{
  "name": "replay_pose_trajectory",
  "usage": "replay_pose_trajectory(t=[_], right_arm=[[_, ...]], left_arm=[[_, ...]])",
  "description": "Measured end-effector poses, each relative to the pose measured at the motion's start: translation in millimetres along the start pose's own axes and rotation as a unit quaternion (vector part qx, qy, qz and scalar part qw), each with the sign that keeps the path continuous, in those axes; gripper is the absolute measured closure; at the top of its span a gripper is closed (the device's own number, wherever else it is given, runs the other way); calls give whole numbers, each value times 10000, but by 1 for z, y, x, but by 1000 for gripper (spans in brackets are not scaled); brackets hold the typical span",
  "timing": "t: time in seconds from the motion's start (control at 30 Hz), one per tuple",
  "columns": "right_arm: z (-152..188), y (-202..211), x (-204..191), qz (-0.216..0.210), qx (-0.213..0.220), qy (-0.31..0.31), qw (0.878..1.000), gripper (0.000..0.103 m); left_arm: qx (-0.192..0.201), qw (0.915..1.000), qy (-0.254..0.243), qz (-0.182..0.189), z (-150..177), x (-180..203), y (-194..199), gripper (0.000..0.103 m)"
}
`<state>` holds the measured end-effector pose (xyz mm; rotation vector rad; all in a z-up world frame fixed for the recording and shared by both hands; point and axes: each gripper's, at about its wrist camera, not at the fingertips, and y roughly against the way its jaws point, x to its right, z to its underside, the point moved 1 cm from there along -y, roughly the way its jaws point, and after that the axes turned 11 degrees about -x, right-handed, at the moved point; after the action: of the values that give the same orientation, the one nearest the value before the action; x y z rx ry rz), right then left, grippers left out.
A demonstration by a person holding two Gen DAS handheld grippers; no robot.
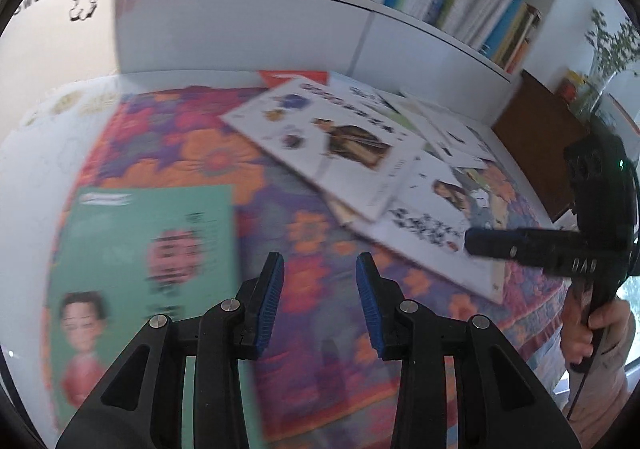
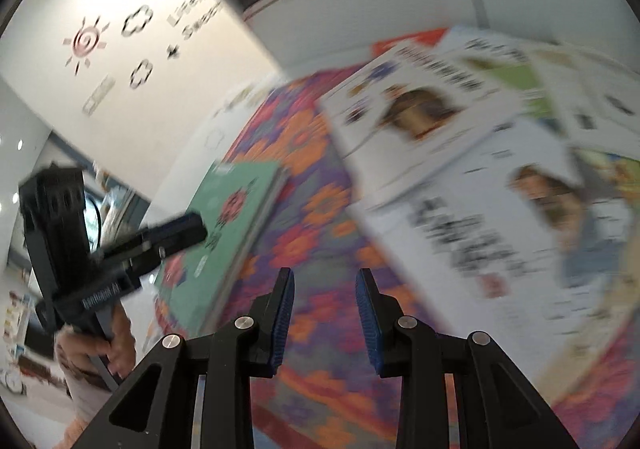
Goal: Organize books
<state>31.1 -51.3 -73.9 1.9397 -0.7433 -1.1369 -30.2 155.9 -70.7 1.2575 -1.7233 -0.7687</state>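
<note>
left wrist view: left gripper [image 1: 320, 305] hangs with blue ribbed pads apart, nothing between them; green book [image 1: 148, 273] lies flat at lower left on the flowered cloth [image 1: 308, 233]; glossy white books [image 1: 332, 145] overlap at centre right — thin, stiff, probably slippery; best pinched at a free edge.

right wrist view: right gripper [image 2: 325, 313] empty, fingers apart; green book [image 2: 228, 233] left of centre — white books [image 2: 460, 209] fanned at right.

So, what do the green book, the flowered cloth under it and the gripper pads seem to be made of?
The green book looks like paper with a smooth, printed card cover; its edge shows stacked pages in the right wrist view. The flowered cloth seems a woven or quilted fabric, matt, with orange and purple flowers; blur hides the weave. The left gripper has blue pads, probably ribbed rubber or soft plastic.
</note>
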Motion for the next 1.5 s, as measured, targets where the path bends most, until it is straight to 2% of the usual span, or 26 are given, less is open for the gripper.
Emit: replay_pose_trajectory(t=[0.17,0.3,0.37,0.43,0.53,0.6,0.63,0.7,0.87,1.03,1.17,1.27,1.4,1.5], right_arm=[[-6,38,61,226,314,-224,9990,73],[-19,62,100,805,663,-65,9945,73],[-28,61,115,1043,648,77,9924,72],[-40,52,132,1124,452,201,9924,72],[-42,37,145,1090,332,471,9924,72],[-34,27,149,949,288,588,9933,65],[-29,26,148,921,494,756,9916,65],[-25,22,147,888,607,965,9895,58],[-20,17,136,1069,626,1215,9848,53],[-17,13,129,1144,552,1369,9824,51],[-12,15,124,1034,399,1345,9847,52],[-2,16,115,989,217,1339,9858,52],[19,17,102,889,95,1232,9883,52],[43,15,92,732,-208,1076,9913,52]], left_arm=[[-287,9988,89,397,-7,41,-41,68],[-531,9965,187,611,-1,70,-77,68],[-650,9944,258,795,5,79,-93,68],[-535,9924,521,974,10,80,-100,67],[-26,9902,785,1153,22,75,-101,66],[43,9901,737,1197,24,74,-100,66],[103,9901,712,1208,25,73,-100,66],[146,9904,700,1184,26,74,-100,66],[183,9940,517,950,25,81,-100,66],[167,9907,662,1180,24,77,-101,66],[128,9912,702,1117,25,75,-100,73],[80,9919,756,1016,28,73,-98,73],[-32,9925,835,894,33,72,-93,73],[-188,9941,774,739,43,77,-85,73]])
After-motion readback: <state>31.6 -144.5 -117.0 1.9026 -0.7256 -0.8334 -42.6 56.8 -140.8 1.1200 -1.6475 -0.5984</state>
